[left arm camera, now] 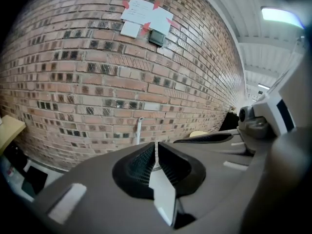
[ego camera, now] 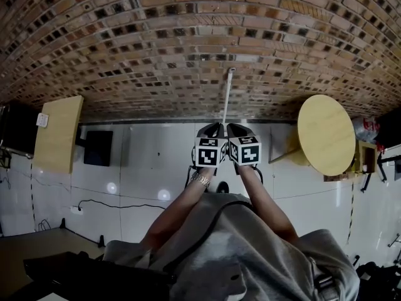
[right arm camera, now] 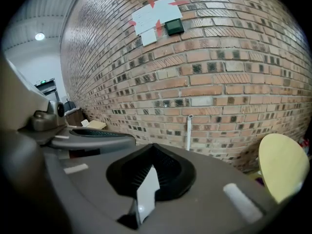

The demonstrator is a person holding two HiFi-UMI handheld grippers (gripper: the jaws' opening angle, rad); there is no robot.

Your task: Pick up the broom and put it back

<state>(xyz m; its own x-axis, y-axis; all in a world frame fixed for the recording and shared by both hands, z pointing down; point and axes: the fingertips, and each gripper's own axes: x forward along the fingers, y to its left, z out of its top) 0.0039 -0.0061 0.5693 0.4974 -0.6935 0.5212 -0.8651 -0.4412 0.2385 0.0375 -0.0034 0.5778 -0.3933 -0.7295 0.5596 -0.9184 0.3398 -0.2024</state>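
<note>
The broom's pale handle (ego camera: 227, 99) leans upright against the brick wall (ego camera: 156, 49), straight ahead of both grippers. The handle also shows in the left gripper view (left arm camera: 138, 130) and in the right gripper view (right arm camera: 188, 130). Its head is hidden behind the grippers. My left gripper (ego camera: 210, 130) and right gripper (ego camera: 237, 130) are held side by side just short of the handle, clear of it. The left gripper (left arm camera: 156, 146) has its jaws together with nothing between them. The right gripper (right arm camera: 154, 152) is shut and empty too.
A round yellow table (ego camera: 326, 133) stands at the right near the wall, and a rectangular wooden table (ego camera: 57, 133) at the left with a black box (ego camera: 98, 147) beside it. A cable and power strip (ego camera: 77, 209) lie on the white floor. Papers (left arm camera: 144, 14) are taped high on the wall.
</note>
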